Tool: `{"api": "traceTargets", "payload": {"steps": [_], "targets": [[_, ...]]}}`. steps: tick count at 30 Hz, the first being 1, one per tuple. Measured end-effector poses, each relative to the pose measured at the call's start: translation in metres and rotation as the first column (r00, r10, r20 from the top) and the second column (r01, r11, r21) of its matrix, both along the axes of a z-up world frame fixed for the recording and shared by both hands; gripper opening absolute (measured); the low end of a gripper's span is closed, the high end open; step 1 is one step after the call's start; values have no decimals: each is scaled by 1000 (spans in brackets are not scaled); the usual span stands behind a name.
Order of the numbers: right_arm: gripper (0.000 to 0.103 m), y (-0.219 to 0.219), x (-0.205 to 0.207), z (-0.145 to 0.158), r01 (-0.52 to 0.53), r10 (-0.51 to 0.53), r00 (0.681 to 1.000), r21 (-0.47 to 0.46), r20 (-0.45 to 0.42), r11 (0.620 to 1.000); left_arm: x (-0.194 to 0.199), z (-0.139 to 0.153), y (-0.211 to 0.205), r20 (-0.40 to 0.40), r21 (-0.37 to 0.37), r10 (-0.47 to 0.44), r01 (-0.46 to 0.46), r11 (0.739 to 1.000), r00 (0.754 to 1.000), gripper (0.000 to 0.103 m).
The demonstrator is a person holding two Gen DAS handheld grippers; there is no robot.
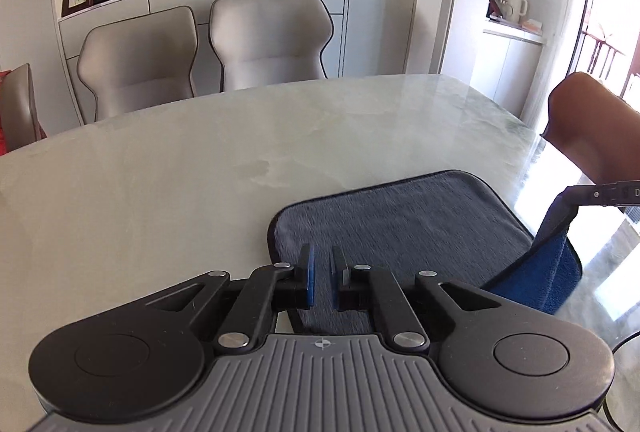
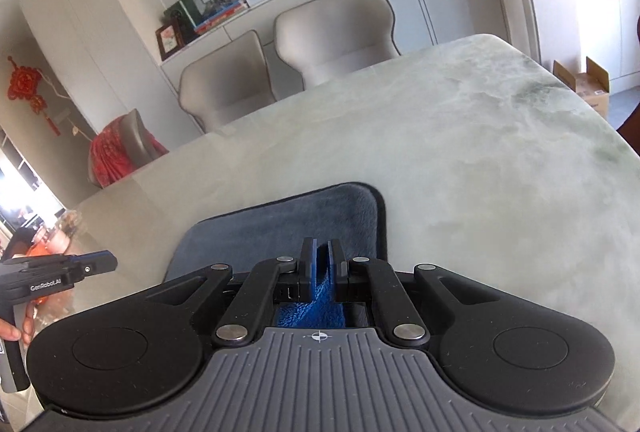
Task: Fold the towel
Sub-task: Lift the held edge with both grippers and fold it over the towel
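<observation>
Towel fold in progress on marble worktop: one corner lifted, other gripper unloaded.

Item: grey-faced towel (image 1: 400, 220) with blue reverse and dark piped edge, lying flat on the near part of the worktop (image 1: 200, 160) except for its near right corner. Right gripper (image 2: 320, 264): jaws closed almost fully on that corner, blue pile showing between the pads, the cloth raised clear of the surface, probably so it can be carried over the flat part for a fold. Left gripper (image 1: 322, 272): jaws parted by a narrow gap, nothing held, poised just above the towel's near left edge, likely placed to take the matching corner. Writing: "GenRobot.AI" readable on the left gripper's body in the right wrist view; a partial "D" on the right gripper's side.
</observation>
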State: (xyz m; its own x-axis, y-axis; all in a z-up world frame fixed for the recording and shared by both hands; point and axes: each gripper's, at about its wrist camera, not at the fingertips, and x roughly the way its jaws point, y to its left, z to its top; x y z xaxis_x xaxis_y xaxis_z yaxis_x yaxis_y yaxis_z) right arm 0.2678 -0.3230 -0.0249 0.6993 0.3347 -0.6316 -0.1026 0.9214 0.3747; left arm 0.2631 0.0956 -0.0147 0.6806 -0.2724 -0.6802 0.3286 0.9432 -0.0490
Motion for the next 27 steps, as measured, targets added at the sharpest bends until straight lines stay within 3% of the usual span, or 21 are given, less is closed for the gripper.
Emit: {"api": "traceTargets", "payload": {"steps": [3,7,11,15,18,22,27], "targets": [[38,6,11,-3,-42,41,999,-93,-20,995,5,-4,-1,-40,-27,-42,41,999,998,9],[54,6,8,-4,-150,150,989,-73,-9,986,-8,-14,1,-105,-57,-100,94,994,989,20],[55,12,1,-15,-221,219,975,-105,-35,969,-20,-32,4,-192,-74,-98,85,994,977,25],[56,18,-2,-25,-247,244,969,-136,-39,960,-23,-43,11,-252,-137,-59,25,990,966,44],[64,16,1,-25,-233,234,972,-125,-6,964,-21,-46,9,-266,-116,-46,15,993,963,46],[67,16,11,-25,-263,265,964,-100,9,960,-16,-47,8,-289,-103,-14,-16,995,957,63],[66,26,14,-27,-325,327,945,-128,-6,937,-9,-52,-2,-302,-90,-37,10,996,953,62]]}}
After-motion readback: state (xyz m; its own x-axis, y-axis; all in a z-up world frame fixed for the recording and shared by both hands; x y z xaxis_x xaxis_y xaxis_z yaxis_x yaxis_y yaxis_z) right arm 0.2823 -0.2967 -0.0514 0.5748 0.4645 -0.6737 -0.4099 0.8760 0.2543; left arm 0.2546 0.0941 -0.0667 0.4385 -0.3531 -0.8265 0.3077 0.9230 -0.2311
